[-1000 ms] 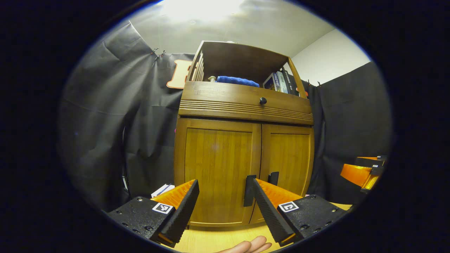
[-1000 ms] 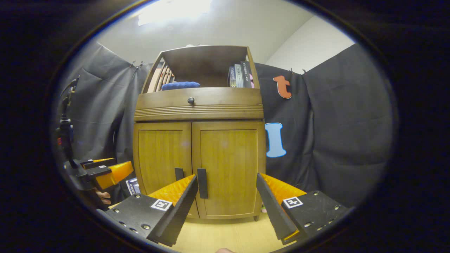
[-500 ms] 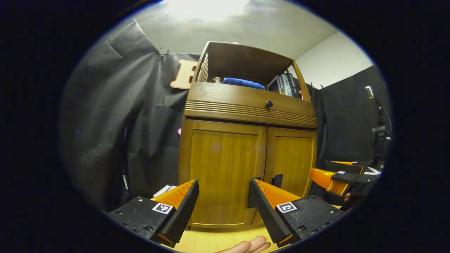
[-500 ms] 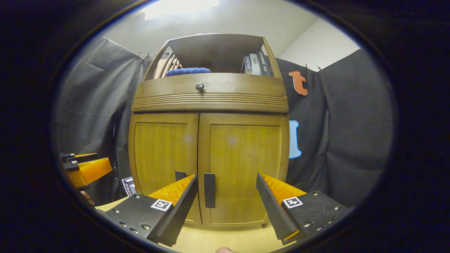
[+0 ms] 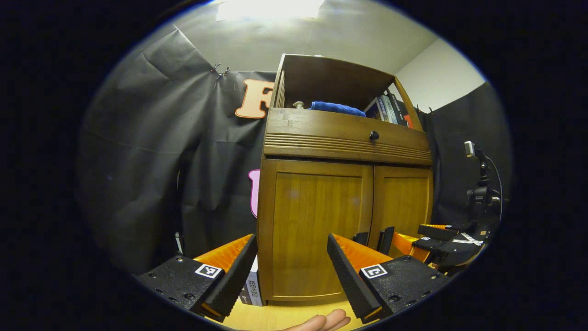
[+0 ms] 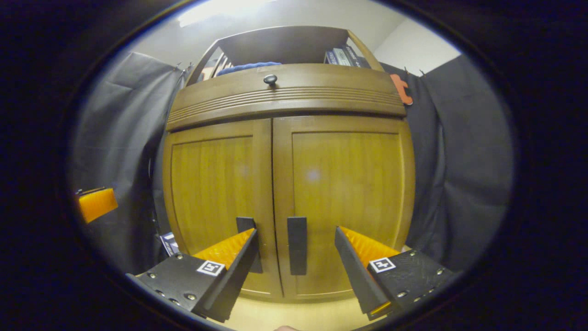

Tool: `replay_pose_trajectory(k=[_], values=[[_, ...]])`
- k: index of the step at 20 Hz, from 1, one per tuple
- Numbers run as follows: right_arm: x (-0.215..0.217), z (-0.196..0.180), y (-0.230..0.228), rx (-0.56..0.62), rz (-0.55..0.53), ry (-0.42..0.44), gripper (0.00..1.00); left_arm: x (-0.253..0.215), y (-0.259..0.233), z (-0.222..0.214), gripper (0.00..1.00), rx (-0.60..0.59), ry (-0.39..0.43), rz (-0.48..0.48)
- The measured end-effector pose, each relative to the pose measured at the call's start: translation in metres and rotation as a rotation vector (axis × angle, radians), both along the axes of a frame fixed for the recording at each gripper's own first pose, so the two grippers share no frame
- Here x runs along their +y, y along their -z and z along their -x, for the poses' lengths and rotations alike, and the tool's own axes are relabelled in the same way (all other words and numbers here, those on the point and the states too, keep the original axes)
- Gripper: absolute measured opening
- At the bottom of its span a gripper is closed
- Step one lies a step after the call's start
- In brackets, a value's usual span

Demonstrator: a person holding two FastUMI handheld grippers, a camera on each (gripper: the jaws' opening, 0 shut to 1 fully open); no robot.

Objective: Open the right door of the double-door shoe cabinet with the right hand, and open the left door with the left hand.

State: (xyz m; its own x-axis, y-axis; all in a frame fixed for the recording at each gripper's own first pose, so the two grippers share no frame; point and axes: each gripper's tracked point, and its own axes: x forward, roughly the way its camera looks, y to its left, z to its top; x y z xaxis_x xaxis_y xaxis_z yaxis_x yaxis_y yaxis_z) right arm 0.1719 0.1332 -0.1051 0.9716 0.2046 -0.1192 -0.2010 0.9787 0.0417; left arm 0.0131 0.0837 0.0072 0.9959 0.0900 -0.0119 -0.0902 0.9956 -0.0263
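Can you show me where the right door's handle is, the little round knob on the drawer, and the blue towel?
Right door handle (image 6: 297,245), right gripper view, middle of the black bar.
Drawer knob (image 6: 270,79), right gripper view, its round black head.
Blue towel (image 5: 335,108), left gripper view, middle of the folded cloth.

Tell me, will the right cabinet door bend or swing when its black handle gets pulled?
The right door looks like solid framed wood, so it probably stays stiff and swings instead of bending. Its black handle is a straight upright bar, likely rigid and easy for the right gripper to pinch.
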Motion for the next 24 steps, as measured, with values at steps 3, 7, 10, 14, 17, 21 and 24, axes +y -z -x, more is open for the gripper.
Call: replay_pose_trajectory(k=[3, 7, 10, 14, 17, 21, 24], values=[[0.003, -0.032, 0.019, 0.026, 0.034, 0.030, 0.99, -0.010, 0.004, -0.002, 0.90, 0.015, 0.039, 0.021], [0.015, -0.062, 0.038, 0.071, 0.057, 0.005, 0.94, -0.024, 0.004, -0.003, 0.90, 0.022, 0.057, 0.051], [0.012, -0.067, 0.053, 0.092, 0.097, 0.048, 0.69, -0.038, 0.007, -0.001, 0.94, 0.028, 0.075, 0.050], [0.007, -0.075, 0.053, 0.100, 0.055, 0.042, 0.36, -0.064, 0.008, 0.003, 0.90, 0.023, 0.119, 0.012], [0.010, -0.078, 0.056, 0.099, 0.062, 0.008, 0.29, -0.086, 0.012, 0.007, 0.90, 0.028, 0.166, -0.005], [0.009, -0.076, 0.055, 0.089, 0.064, -0.012, 0.29, -0.099, 0.016, 0.008, 0.90, 0.035, 0.189, -0.027], [0.009, -0.077, 0.057, 0.072, 0.067, -0.005, 0.27, -0.102, 0.021, 0.007, 0.90, 0.046, 0.187, -0.036]])
